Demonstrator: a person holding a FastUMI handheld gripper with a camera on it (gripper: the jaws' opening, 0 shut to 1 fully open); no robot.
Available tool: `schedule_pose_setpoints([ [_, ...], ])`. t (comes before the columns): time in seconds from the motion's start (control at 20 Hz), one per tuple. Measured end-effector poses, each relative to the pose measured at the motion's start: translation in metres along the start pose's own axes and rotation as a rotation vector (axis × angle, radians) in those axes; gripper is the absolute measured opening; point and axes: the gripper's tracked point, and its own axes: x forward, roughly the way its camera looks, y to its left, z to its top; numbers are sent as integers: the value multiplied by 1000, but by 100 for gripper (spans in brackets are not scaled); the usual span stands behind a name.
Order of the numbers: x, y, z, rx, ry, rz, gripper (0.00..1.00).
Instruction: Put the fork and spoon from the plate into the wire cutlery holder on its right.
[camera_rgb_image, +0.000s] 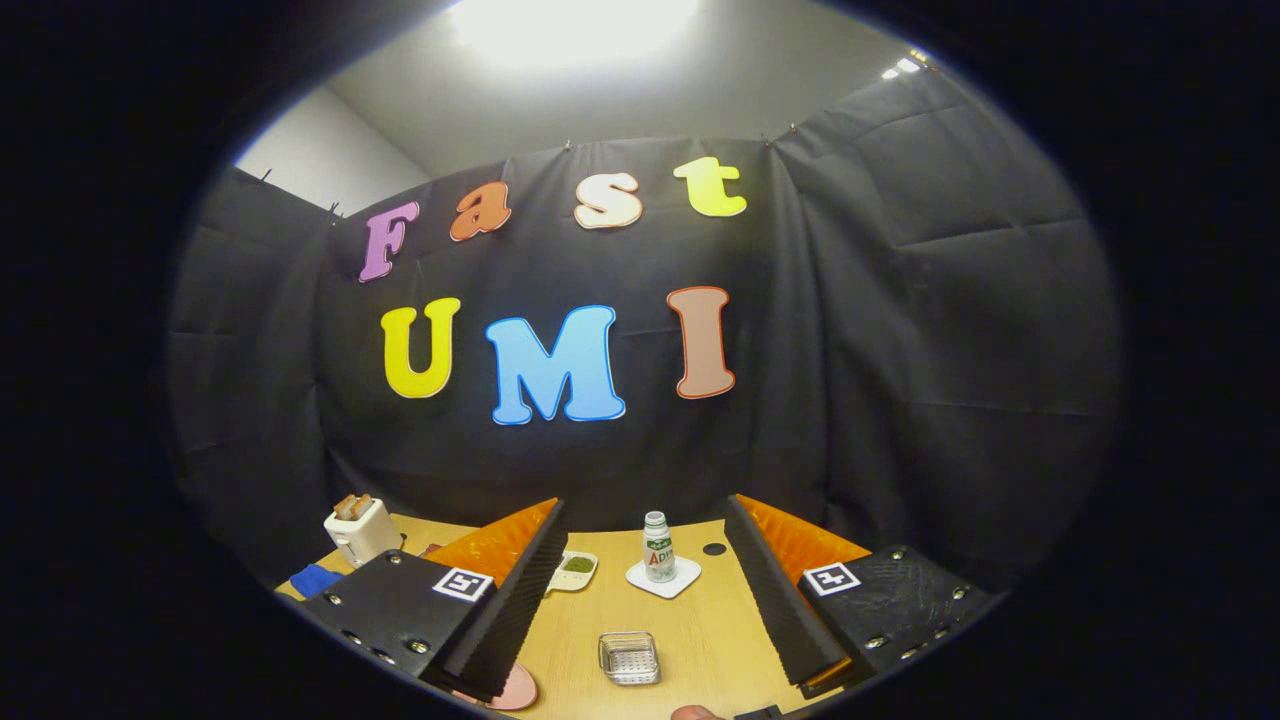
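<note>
Between the spread fingers: wire cutlery holder (629, 657) on table (700, 625) | gripper (640, 590) open, empty | plate (515, 690) edge under left finger; fork, spoon hidden | tilt down first.

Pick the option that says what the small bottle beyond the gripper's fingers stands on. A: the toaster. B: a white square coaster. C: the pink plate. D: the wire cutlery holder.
B: the bottle stands upright on a white square coaster on the wooden table, beyond the open gripper and farther off than the wire cutlery holder.
</note>
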Motion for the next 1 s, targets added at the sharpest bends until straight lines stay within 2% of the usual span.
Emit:
schedule_pose_setpoints([
  [0.45,5,82,-27,-14,64,91,97],
  [0.6,2,107,-50,-12,93,129,97],
  [1.0,-10,140,-72,-12,128,157,97],
])
